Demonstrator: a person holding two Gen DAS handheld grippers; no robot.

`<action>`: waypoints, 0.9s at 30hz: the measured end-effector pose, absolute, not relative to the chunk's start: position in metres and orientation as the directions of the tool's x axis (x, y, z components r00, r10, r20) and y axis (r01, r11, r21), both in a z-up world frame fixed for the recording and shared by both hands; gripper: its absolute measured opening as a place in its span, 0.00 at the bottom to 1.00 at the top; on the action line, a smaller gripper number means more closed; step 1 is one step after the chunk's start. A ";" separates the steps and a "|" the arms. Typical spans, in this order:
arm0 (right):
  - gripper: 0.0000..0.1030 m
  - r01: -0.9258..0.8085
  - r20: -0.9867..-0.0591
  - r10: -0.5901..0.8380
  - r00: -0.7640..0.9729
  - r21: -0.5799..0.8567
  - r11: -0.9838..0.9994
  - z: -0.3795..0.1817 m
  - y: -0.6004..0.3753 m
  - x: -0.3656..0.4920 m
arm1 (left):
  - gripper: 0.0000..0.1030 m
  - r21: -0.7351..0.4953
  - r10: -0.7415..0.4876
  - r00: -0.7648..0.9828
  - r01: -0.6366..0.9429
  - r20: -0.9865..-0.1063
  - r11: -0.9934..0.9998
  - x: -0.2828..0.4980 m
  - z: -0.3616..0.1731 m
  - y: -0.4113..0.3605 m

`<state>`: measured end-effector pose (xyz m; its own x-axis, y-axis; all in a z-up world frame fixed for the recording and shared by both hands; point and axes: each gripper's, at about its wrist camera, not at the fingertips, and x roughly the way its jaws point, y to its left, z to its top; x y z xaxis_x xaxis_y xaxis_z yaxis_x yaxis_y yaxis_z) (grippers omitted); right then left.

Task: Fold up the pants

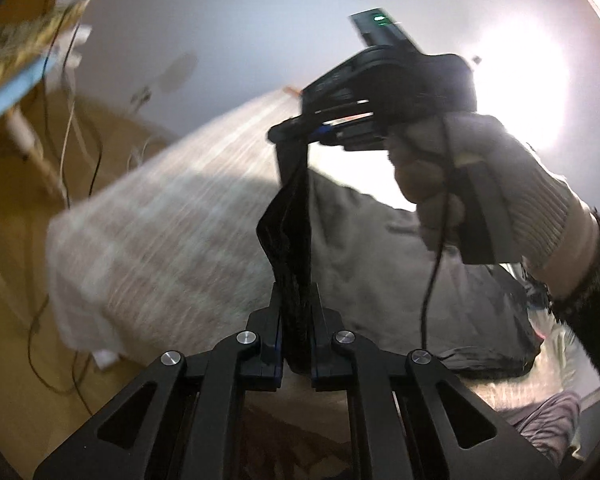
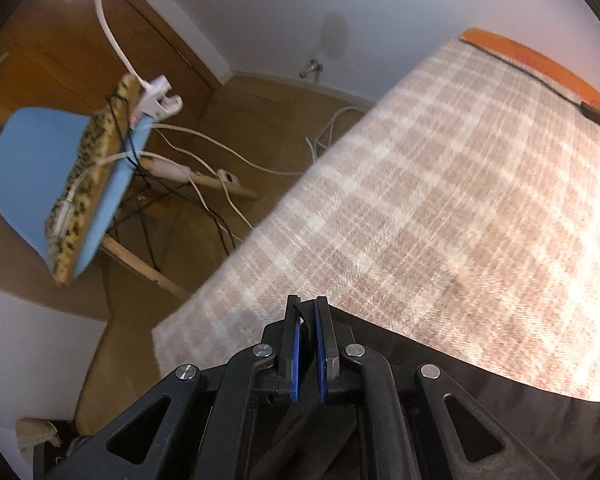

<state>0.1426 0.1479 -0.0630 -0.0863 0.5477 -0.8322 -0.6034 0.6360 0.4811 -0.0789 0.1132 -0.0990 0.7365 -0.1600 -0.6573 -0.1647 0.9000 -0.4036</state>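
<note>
Left gripper (image 1: 296, 312) jaws clamped on black pants (image 1: 290, 216) — fabric strung taut up to right gripper (image 1: 296, 130), likewise pinched shut on it. Pants held above checked bed (image 2: 440, 200). Tension to be kept even, edges matched — then lowered flat, judged next.

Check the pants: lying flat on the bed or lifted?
Lifted. The black pants hang in a taut bunched strip between the left gripper and the right gripper, above the plaid bed cover.
</note>
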 end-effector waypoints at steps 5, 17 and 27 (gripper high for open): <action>0.04 -0.598 -0.806 0.589 -0.067 0.505 0.622 -0.037 0.124 0.146 | 0.07 -0.354 -0.168 0.760 -0.086 -0.627 0.931 -0.075 -0.079 0.086; 0.04 -0.582 -0.767 0.641 0.040 0.503 0.639 0.013 0.029 0.157 | 0.07 -0.335 -0.284 0.772 0.098 -0.569 0.937 -0.058 -0.055 0.011; 0.04 -0.494 -0.796 0.591 0.130 0.464 0.735 0.004 -0.089 0.173 | 0.07 -0.330 -0.413 0.708 0.262 -0.573 0.907 -0.036 -0.060 -0.070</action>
